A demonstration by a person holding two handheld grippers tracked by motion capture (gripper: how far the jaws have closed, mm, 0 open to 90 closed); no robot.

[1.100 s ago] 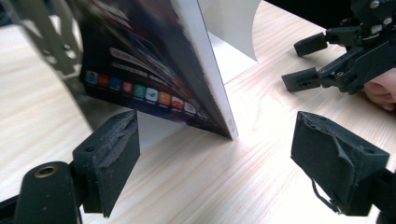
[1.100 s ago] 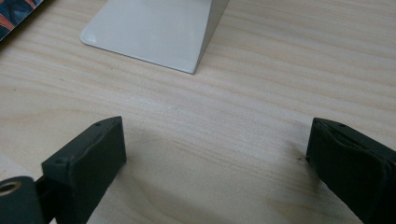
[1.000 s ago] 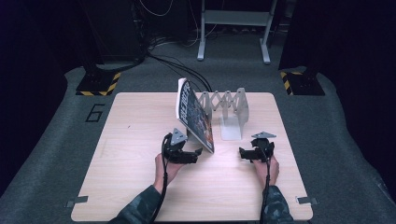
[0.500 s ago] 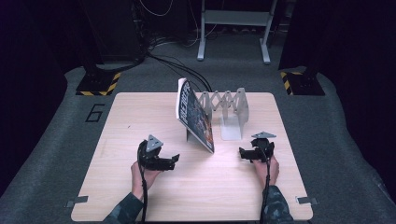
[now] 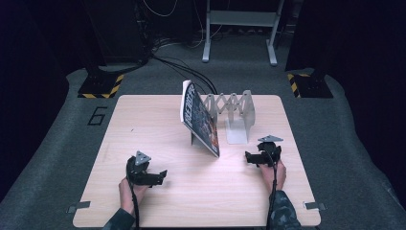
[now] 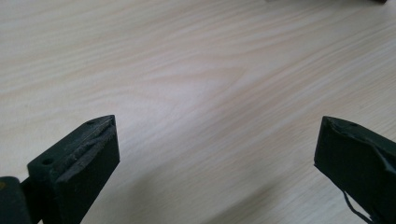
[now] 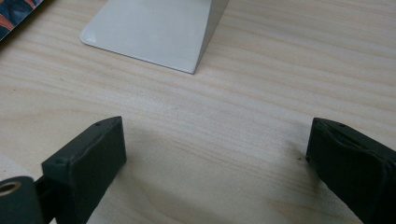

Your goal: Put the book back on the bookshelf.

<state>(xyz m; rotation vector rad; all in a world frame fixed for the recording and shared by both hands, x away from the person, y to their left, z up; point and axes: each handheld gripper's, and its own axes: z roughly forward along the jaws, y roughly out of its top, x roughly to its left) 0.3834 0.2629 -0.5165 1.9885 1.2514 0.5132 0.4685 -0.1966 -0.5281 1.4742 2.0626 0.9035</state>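
Two grippers low over table (image 5: pixel 143 124), both empty. Left gripper (image 5: pixel 160 176) jaws just spread wide, nothing between. Right gripper (image 5: pixel 249 157) gaping too, near rack (image 5: pixel 237 115) foot. Magazine (image 5: pixel 201 120) propped slanting against rack, apparently parked there for support.

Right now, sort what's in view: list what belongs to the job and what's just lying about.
Job:
- book, leaning in the rack
- left gripper, open
- right gripper, open

Lying about:
- floor cables
- striped blocks
- metal stand
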